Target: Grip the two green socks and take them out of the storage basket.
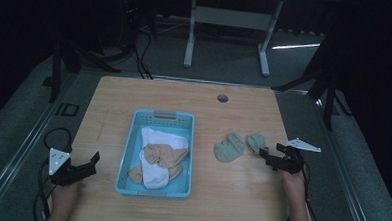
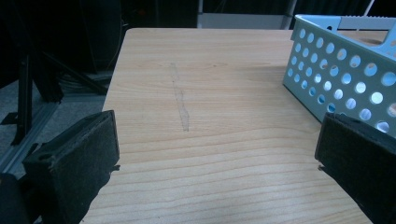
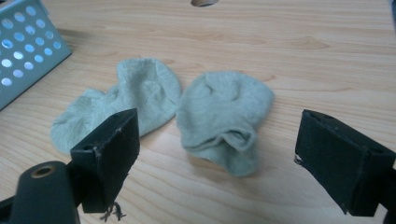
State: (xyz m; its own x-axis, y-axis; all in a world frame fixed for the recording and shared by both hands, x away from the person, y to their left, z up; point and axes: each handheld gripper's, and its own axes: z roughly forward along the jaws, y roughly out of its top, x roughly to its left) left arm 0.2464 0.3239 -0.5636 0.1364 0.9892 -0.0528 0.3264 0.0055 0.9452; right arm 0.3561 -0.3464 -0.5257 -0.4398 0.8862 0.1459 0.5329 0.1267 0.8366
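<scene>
My left tool (image 1: 84,166) sits low at the near left corner of the desk (image 1: 240,192), my hand behind it, jaws spread wide with nothing between them and pointing toward the blue perforated basket (image 1: 126,152). In the left gripper view only bare wood and the basket's near corner (image 2: 336,65) lie ahead. My right tool (image 1: 271,156) hovers at the desk's right side, forearm coming up from the near edge, jaws also wide apart and empty. Just beyond them lie two grey-green socks (image 3: 187,112), touching side by side, the right one's cuff bunched toward me. Inside the basket, white and tan socks (image 1: 159,159) are heaped together; I cannot tell how many.
</scene>
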